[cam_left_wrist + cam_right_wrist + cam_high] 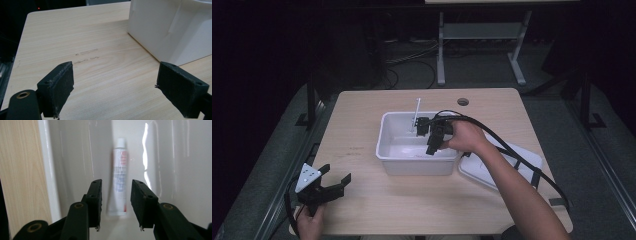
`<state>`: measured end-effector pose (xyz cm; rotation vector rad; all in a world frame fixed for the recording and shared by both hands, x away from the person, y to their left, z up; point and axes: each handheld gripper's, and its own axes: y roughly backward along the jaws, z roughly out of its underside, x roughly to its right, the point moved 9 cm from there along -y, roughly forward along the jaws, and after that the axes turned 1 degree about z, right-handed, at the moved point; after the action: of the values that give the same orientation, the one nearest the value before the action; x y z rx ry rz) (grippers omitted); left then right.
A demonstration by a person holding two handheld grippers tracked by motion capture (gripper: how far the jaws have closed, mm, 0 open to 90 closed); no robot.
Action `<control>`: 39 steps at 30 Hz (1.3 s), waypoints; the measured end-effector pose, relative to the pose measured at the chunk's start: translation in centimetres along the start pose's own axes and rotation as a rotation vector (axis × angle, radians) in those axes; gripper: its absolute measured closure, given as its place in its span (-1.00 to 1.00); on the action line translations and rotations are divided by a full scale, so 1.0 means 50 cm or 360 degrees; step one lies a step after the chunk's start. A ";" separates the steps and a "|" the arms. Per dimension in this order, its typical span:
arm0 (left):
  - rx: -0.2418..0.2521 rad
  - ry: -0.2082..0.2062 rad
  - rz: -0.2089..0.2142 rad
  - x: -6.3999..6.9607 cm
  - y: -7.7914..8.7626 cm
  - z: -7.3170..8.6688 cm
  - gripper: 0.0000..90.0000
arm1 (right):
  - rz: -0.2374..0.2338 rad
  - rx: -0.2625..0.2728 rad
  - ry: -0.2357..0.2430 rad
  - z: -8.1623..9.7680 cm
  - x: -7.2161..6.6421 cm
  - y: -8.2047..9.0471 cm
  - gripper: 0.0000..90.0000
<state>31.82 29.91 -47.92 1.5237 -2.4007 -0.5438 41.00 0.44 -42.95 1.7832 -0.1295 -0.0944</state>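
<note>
Leave the left claw (336, 173) parked at 7 o'clock on the desk (362, 115), jaws wide apart with bare wood between them (115, 75). No need to move it, since it sits well clear of the bin (384, 131).

Work with the right claw (430, 145), held over the bin near the desk's middle and pointing down into it. Seen in the right gripper view, jaws stand apart (116, 183), pads not pressing on anything. Just beyond them lies the tube (119, 165), flat on the bin floor, cap toward 12 o'clock, flat end toward 6. Blurred print, so no telling the label.

Judging from that: for a grasp, drop straight down with the jaws astride the tube's middle, across its width, then close gently, as a soft tube probably dents. For a withdrawal, lift straight up before swinging away. Either way, mind the bin wall (75, 157) at 9 o'clock of the claw and the glossy floor, likely slippery.

Pale wood-grain desk with faint scuffs (86, 56). White lid (477, 172) at 4 o'clock of the bin, just beside it. Dark room beyond, grey floor, cables (412, 55) and a metal stand (482, 32) at 12 o'clock.
</note>
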 end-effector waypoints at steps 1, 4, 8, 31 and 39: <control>0.0000 -0.0002 0.0000 0.000 0.000 0.000 -0.70 | 0.0004 0.0012 -0.0002 0.001 0.000 0.006 0.34; 0.0001 -0.0001 -0.0001 0.001 -0.001 0.000 -0.70 | 0.0015 0.0036 -0.0006 0.003 0.000 0.022 0.33; 0.0001 0.0002 -0.0001 0.001 -0.001 0.000 -0.70 | 0.0028 0.0050 -0.0012 0.007 0.000 0.037 0.32; 0.0002 -0.0001 0.0002 0.003 -0.001 0.000 -0.70 | 0.0098 0.0132 -0.0060 0.042 0.000 0.109 0.27; 0.0002 0.0000 0.0001 0.004 -0.002 0.000 -0.70 | 0.0120 0.0138 -0.0086 0.060 0.003 0.124 0.25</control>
<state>31.81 29.70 -47.95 1.5234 -2.4019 -0.5426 40.53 -3.78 -37.52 1.8609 -0.2425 -0.0840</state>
